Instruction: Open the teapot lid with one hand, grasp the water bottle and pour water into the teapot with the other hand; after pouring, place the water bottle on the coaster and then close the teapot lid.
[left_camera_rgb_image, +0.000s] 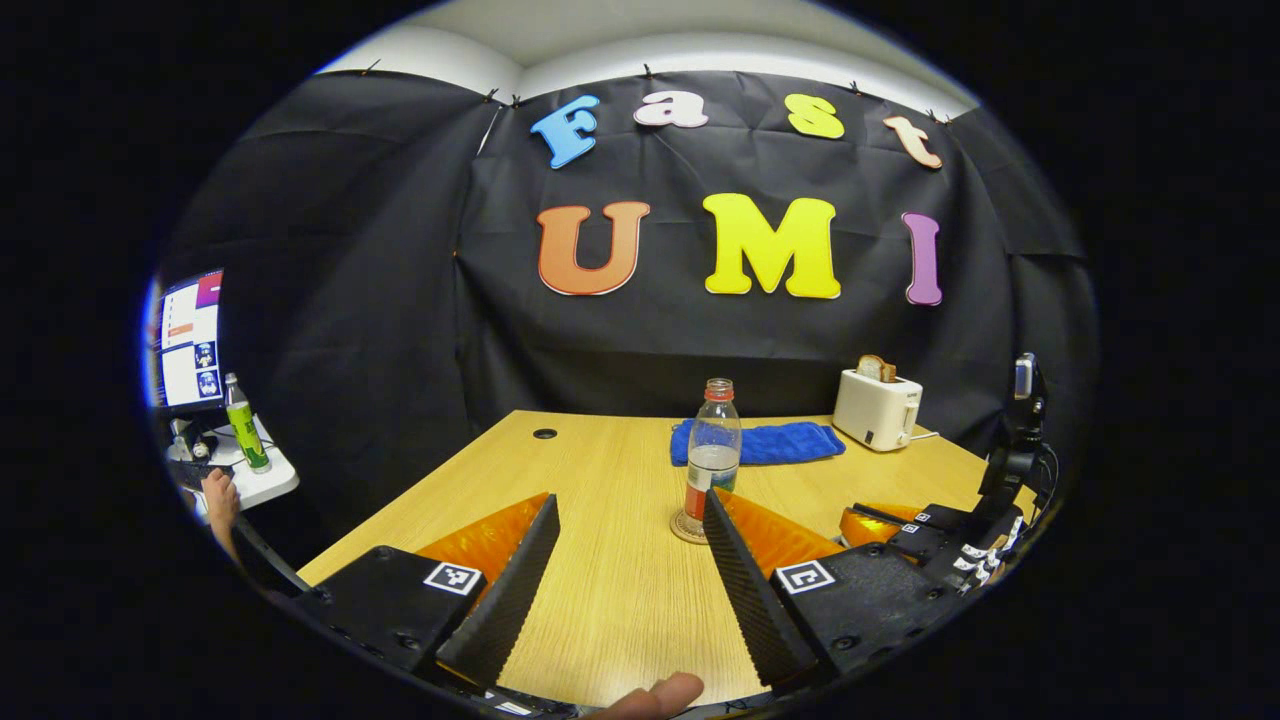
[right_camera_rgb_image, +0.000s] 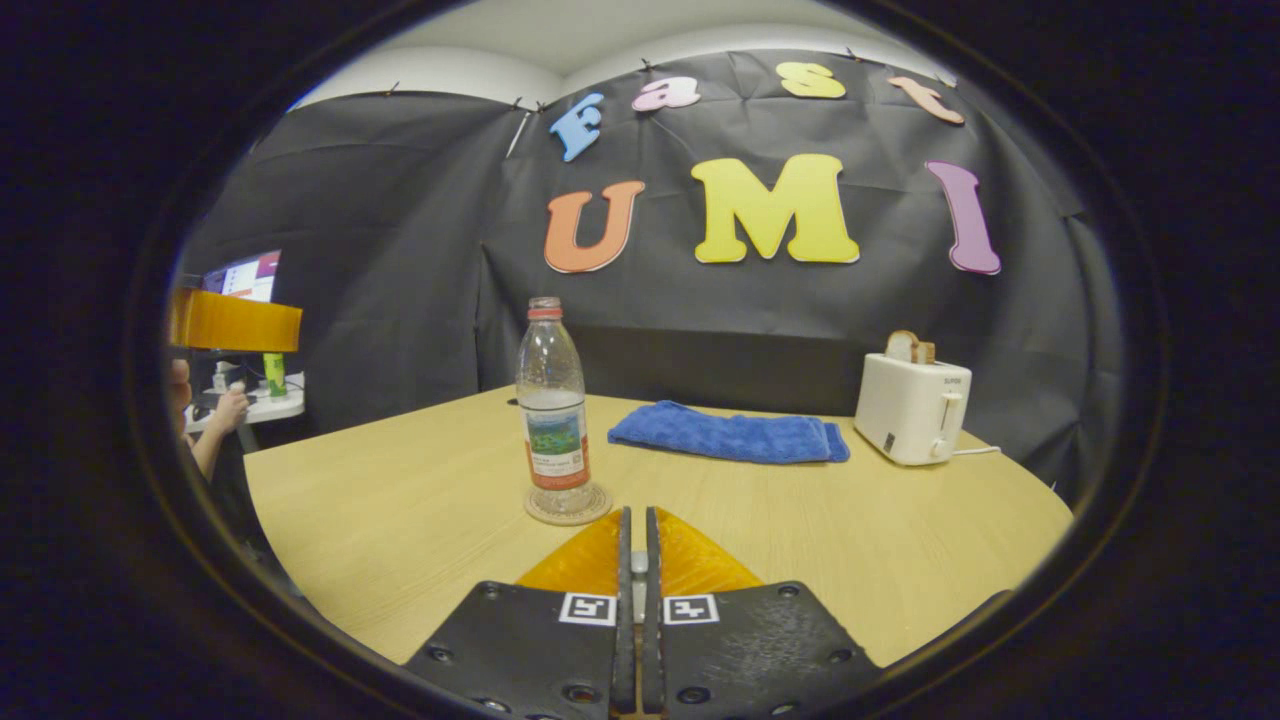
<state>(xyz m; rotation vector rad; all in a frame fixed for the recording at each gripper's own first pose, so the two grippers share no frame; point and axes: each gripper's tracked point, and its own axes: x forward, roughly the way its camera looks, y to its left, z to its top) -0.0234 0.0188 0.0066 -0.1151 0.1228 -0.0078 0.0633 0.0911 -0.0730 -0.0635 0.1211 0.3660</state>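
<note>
At the bottom of the left gripper view we held the left gripper (left_camera_rgb_image: 628, 520) with its two fingers spread wide apart above the wooden table (left_camera_rgb_image: 620, 600), nothing between them; a fingertip (left_camera_rgb_image: 655, 696) of the hand holding it showed at the lower edge. Close to us in the right gripper view, the right gripper (right_camera_rgb_image: 636, 525) had its fingers pressed together with only a thin slit between them, and they gripped nothing. Just beyond those closed tips, a little to the left, we saw the water bottle (right_camera_rgb_image: 552, 405) standing upright on the round coaster (right_camera_rgb_image: 568, 506), uncapped as far as we could tell, with water filling roughly its lower half. From the left gripper view the same bottle (left_camera_rgb_image: 713, 455) stood ahead of the open fingers, near the right finger's tip, and the right gripper (left_camera_rgb_image: 940, 535) lay at the table's right edge. We could not find the teapot in either view. Farther back lay a folded blue towel (right_camera_rgb_image: 730, 435), and to its right a white toaster (right_camera_rgb_image: 912, 407) with bread in its slot. Off to the left, beyond the table, a person's hand (right_camera_rgb_image: 230, 408) rested at a small white side table (left_camera_rgb_image: 255, 480) bearing a green bottle (left_camera_rgb_image: 243, 425), below a lit monitor (left_camera_rgb_image: 188, 340)
</note>
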